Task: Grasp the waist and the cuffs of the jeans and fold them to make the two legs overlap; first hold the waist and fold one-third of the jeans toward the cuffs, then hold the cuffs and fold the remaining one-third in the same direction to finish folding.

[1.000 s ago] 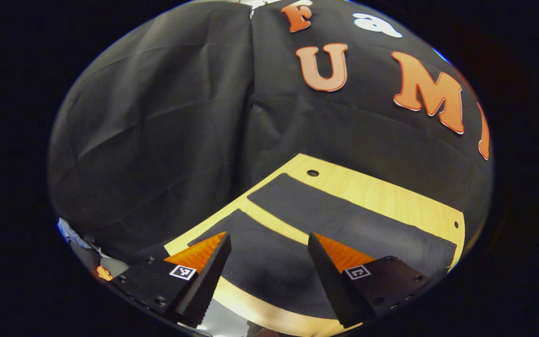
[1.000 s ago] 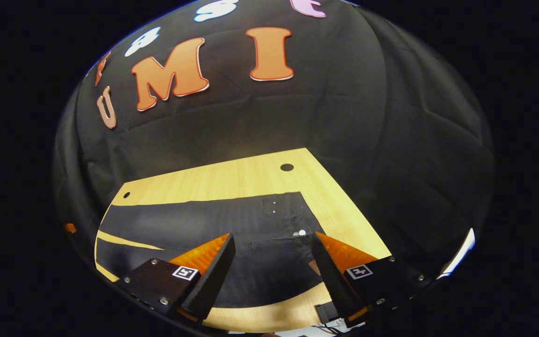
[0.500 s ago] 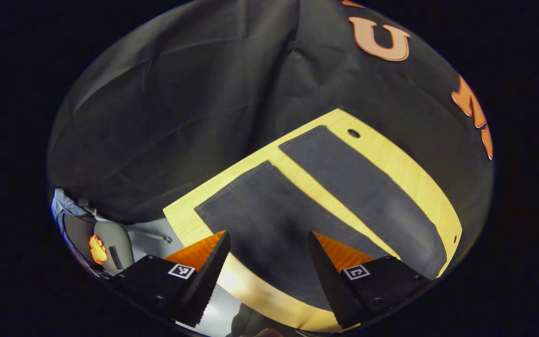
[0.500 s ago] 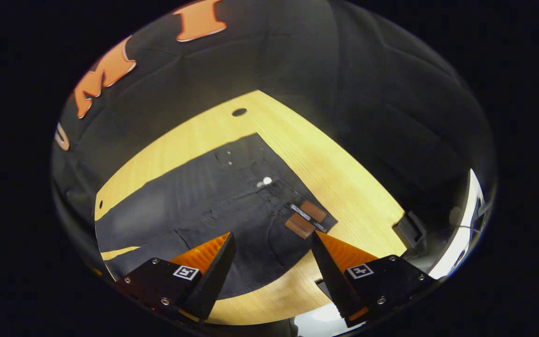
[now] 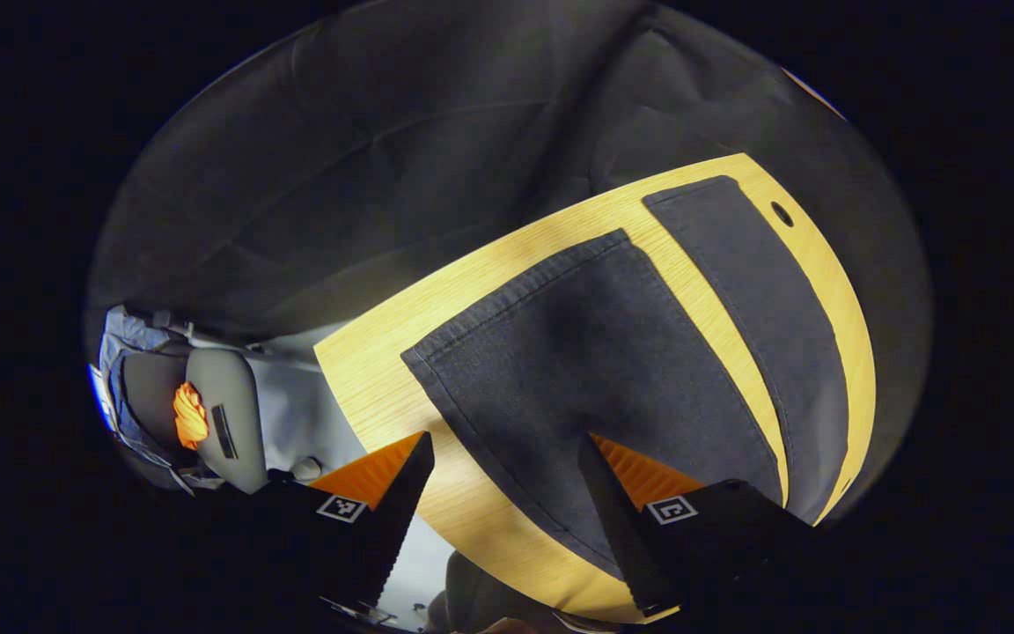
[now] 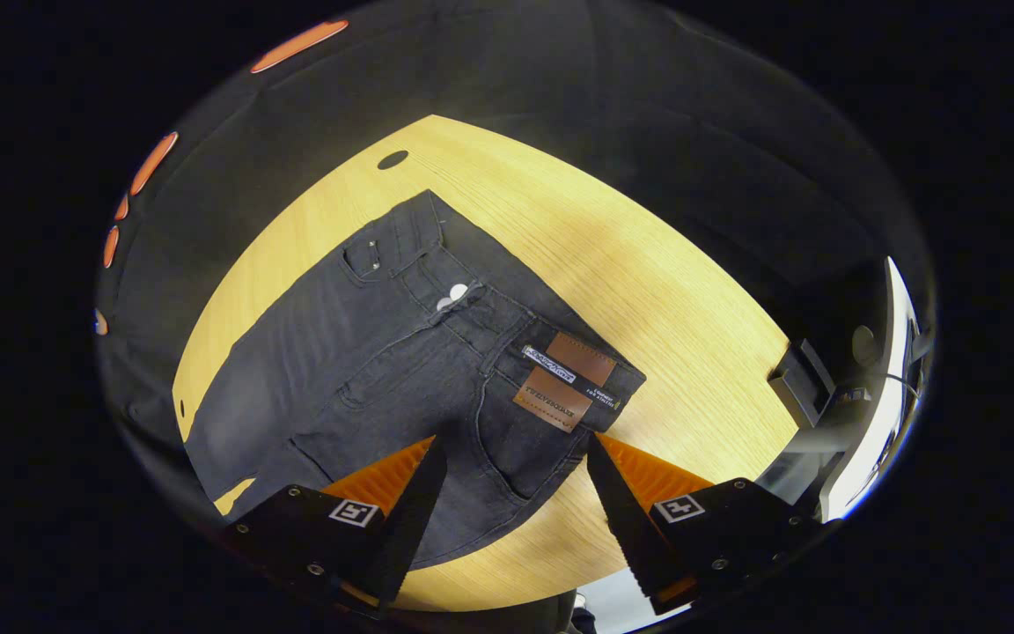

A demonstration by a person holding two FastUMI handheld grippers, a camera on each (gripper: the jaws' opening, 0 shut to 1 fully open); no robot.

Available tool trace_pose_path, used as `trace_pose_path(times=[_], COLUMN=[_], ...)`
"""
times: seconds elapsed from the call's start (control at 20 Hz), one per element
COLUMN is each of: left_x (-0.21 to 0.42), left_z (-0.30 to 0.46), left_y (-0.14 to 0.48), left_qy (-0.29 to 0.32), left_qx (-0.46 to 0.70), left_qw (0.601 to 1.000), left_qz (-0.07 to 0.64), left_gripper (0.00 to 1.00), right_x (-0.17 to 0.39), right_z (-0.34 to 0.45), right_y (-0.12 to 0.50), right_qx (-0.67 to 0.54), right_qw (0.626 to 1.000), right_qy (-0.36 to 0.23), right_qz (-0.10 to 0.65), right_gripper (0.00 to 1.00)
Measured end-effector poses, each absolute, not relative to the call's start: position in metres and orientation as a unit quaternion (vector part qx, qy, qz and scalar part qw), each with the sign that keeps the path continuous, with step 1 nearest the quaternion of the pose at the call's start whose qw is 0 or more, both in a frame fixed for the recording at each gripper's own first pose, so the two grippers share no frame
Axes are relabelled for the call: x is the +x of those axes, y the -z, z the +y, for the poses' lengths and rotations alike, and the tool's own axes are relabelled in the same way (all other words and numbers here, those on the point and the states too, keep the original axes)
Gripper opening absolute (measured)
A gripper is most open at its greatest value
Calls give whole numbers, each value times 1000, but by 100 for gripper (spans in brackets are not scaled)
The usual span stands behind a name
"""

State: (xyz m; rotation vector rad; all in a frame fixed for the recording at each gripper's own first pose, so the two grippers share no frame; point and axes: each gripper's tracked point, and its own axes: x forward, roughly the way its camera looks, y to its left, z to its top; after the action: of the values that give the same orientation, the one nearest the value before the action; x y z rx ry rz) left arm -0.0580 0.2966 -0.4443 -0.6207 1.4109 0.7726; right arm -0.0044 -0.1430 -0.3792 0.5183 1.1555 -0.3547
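Observation:
Dark grey jeans lie flat on a light wooden table. In the left gripper view the near leg's cuff spreads just ahead of my open left gripper, which hovers above it; the far leg runs beside it with a strip of table between. In the right gripper view the waist with its metal button and brown leather patch lies ahead of my open right gripper, which hangs over the hip area near the table's front edge. Nothing sits between either gripper's fingers.
The black cloth wall rises close behind the table on the far side. A grey chair with something orange on it stands off the table's left end. A dark box and a bright white edge sit beyond the table's right end.
Both grippers have tilted down and come closer to the jeans: the left one over the near cuff, the right one over the waist. The jeans have not moved.

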Motion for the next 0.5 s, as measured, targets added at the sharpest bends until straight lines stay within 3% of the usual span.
trace_pose_path(times=[0.3,0.5], left_x=[-80,-73], left_z=[328,334], left_y=[472,481], left_qy=[-374,-379], left_qx=[-276,-302], left_qw=[601,590], left_qz=[650,646], left_gripper=[99,97], right_x=[-4,-2], right_z=[-149,-153], right_y=[398,409], right_qx=[234,233], right_qw=[768,756], right_qy=[184,199], right_qz=[566,579], right_gripper=[98,97])
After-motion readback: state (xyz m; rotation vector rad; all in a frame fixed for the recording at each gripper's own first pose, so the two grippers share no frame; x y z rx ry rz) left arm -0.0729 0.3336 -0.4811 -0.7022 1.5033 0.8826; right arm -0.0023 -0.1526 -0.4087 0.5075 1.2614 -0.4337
